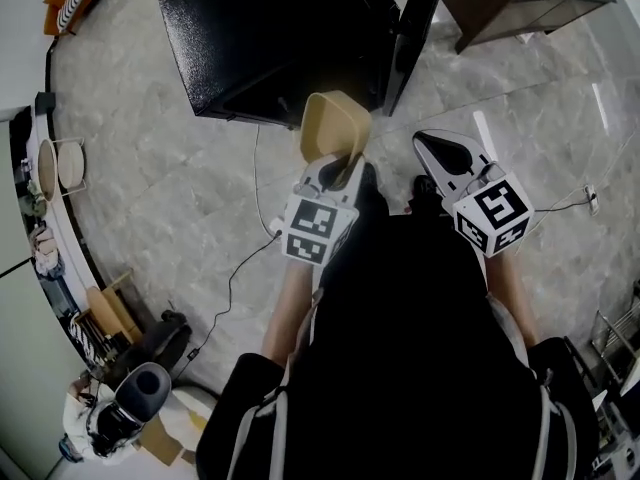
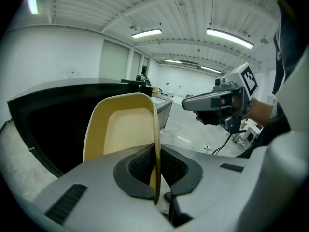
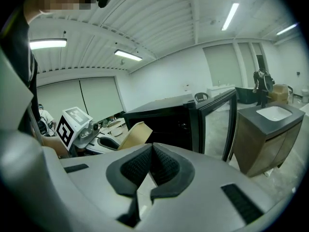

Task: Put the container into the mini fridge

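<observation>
My left gripper [image 1: 335,173] is shut on the rim of a tan container [image 1: 334,128], held up in front of the black mini fridge [image 1: 270,38]. In the left gripper view the container [image 2: 123,129] stands on edge, its wall pinched between the pads, with the fridge's dark body [image 2: 53,115] behind it. The fridge door [image 1: 415,28] hangs open toward the right. My right gripper [image 1: 445,153] is shut with nothing in it, level with the left one and to its right. The right gripper view shows the fridge [image 3: 164,117], its glass door [image 3: 217,124] and the container [image 3: 135,134].
A dark wooden cabinet [image 1: 520,3] with a white sink [image 3: 273,112] stands right of the fridge door. A white cable [image 1: 258,188] runs across the marble floor from the fridge. Round stools [image 1: 58,166], boxes and a black-and-white appliance [image 1: 135,393] line the left side.
</observation>
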Available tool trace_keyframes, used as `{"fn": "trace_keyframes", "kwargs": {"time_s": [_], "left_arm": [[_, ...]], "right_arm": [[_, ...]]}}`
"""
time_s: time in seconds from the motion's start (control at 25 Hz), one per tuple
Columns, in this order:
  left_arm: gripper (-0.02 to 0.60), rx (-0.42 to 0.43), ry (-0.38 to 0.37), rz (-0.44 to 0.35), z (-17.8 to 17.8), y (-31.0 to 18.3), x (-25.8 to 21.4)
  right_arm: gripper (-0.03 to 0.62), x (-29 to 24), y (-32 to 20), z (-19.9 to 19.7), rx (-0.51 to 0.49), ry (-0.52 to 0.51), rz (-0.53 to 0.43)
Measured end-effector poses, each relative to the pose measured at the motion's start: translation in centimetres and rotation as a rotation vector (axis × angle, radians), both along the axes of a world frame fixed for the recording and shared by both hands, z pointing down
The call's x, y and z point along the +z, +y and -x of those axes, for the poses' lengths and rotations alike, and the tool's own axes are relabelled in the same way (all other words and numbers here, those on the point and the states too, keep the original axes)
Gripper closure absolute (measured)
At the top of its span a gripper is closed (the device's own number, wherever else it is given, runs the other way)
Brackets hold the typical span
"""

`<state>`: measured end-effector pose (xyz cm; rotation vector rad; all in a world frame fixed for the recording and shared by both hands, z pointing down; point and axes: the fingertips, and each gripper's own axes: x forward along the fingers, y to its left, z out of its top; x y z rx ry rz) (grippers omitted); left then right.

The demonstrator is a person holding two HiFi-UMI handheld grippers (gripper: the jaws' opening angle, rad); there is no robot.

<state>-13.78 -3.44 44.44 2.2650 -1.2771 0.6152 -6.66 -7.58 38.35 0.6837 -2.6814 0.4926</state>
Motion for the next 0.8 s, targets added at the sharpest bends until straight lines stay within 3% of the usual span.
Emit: {"fn": "trace_keyframes", "kwargs": {"time_s": [0.2,0.48,0.64,0.8], "left_arm": [[0.546,0.131,-0.044,0.045,1.2,-1.1,2.3],[0.546,0.311,-0.225,0.076,1.6,-1.4,6.4],[0.546,0.362,-0.307,0.098,1.9,-1.5,9.5],[0.546,0.408,-0.4,0.103,2.6,-2.7,12.4]], "right_arm": [[0.576,0.6,-0.3,1.8,0.091,0.012,0.018],[0.576,2.7,0.9,3.0,0.126,0.064,0.053],[0.576,3.9,1.2,2.6,0.18,0.098,0.092],[0.576,5.0,1.6,3.1,0.121,0.137,0.074]]}}
